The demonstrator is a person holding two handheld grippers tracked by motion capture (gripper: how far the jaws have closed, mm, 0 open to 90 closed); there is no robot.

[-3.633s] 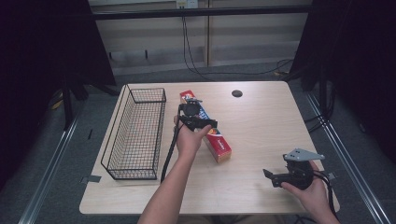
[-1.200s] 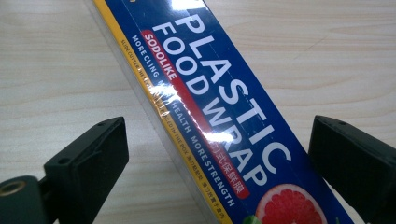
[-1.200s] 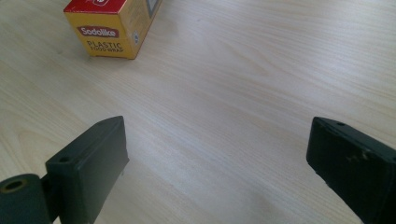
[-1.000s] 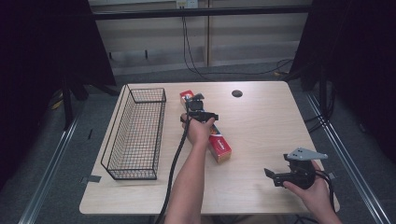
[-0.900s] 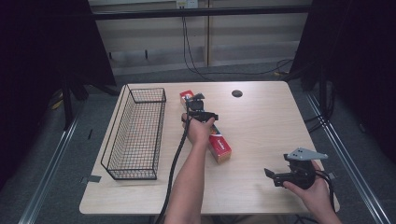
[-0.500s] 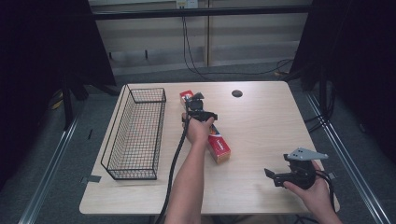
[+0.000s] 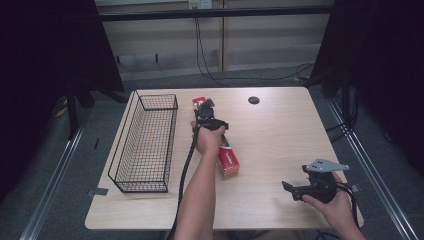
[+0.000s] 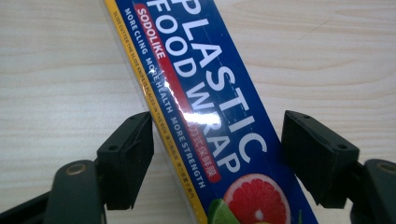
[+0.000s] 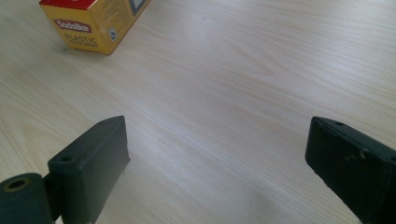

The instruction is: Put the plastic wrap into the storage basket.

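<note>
Left tool (image 8: 217, 154) down over a box (image 8: 205, 116) of plastic wrap, jaws astride it and just been closing; left pad (image 8: 128, 158) touching or nearly touching the yellow edge, right pad (image 8: 313, 156) a little clear of the blue face, so no firm pinch yet; box running on a slant between the jaws, grapefruit print nearest the tool, bare table (image 8: 56, 84) to either side.

From the high view: left tool (image 7: 206, 111) set on the far end of the box (image 7: 229, 161), hand (image 7: 207, 140) behind it, cable trailing back along the forearm; box lying flat on the table (image 7: 280, 130), its near end sticking out toward the person; wire basket (image 7: 145, 145) just to the left of the tool, apart from the box; small dark disc (image 7: 253, 100) farther off to the right.

Right tool (image 7: 300, 190) held low over the table's near right corner, well apart from the box; jaws spread wide (image 9: 217, 172) with nothing but wood grain between them; yellow end of the box (image 9: 93, 23) ahead and to its left, well beyond the pads.
</note>
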